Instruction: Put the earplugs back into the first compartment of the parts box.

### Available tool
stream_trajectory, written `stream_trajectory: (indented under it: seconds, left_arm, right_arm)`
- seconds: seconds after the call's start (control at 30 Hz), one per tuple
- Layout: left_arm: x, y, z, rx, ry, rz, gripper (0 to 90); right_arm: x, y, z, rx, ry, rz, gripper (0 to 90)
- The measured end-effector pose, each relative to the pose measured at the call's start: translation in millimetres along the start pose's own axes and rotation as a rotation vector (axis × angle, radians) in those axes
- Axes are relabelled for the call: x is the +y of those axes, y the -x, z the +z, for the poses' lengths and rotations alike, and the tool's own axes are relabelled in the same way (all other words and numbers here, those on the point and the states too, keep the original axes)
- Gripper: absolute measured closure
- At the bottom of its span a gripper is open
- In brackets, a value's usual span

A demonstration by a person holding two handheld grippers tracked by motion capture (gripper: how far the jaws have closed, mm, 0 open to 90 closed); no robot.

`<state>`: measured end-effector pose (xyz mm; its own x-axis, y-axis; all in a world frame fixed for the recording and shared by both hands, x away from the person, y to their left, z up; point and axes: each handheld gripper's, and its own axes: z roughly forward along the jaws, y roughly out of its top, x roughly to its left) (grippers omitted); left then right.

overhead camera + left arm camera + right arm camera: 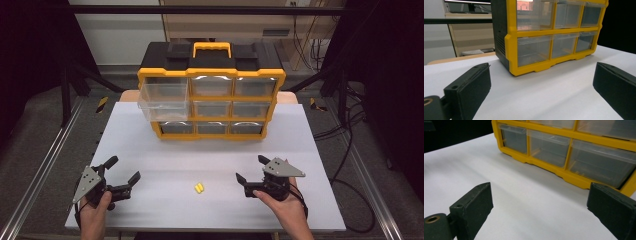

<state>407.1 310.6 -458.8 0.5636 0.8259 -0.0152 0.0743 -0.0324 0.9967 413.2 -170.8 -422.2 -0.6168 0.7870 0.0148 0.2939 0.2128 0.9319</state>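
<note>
A yellow and black drawer organizer (211, 90) stands at the back of the white table (165, 165), with clear drawers in three rows. Its top left drawer (163, 102) is pulled out. A small yellow piece (199, 188) lies on the table between my two grippers. My left gripper (123, 169) is open near the front left, nothing between its jaws. My right gripper (251, 167) is open near the front right, also holding nothing. The organizer's front (554, 42) faces the left gripper (541, 87), and its bottom row (564, 150) lies ahead of the right gripper (539, 207).
Metal rails (45, 160) run along both sides of the table. Cables (350, 145) lie on the floor at the right. A black frame bar (200, 10) crosses the back, with a cabinet behind it.
</note>
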Motion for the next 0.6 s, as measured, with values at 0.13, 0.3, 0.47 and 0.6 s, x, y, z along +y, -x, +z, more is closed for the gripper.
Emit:
stream_trajectory:
  seconds: [0.13,0.3,0.47,0.6]
  left_arm:
    - [0.0,1.1,0.3,0.003,-0.009,0.013,1.2]
    - [-0.2,2.9,2.6,-0.004,-0.020,0.024,1.2]
    - [0.2,5.1,3.4,-0.014,-0.015,0.024,1.2]
    - [0.0,4.6,3.6,-0.014,-0.018,0.025,1.1]
  right_arm:
    - [3.5,-4.3,4.9,0.022,-0.018,0.003,6.4]
    - [8.1,-16.8,14.7,0.071,-0.076,-0.010,7.1]
    - [7.8,-29.3,27.0,0.091,-0.095,-0.027,6.3]
    - [7.1,-39.5,36.7,0.111,-0.109,-0.039,6.1]
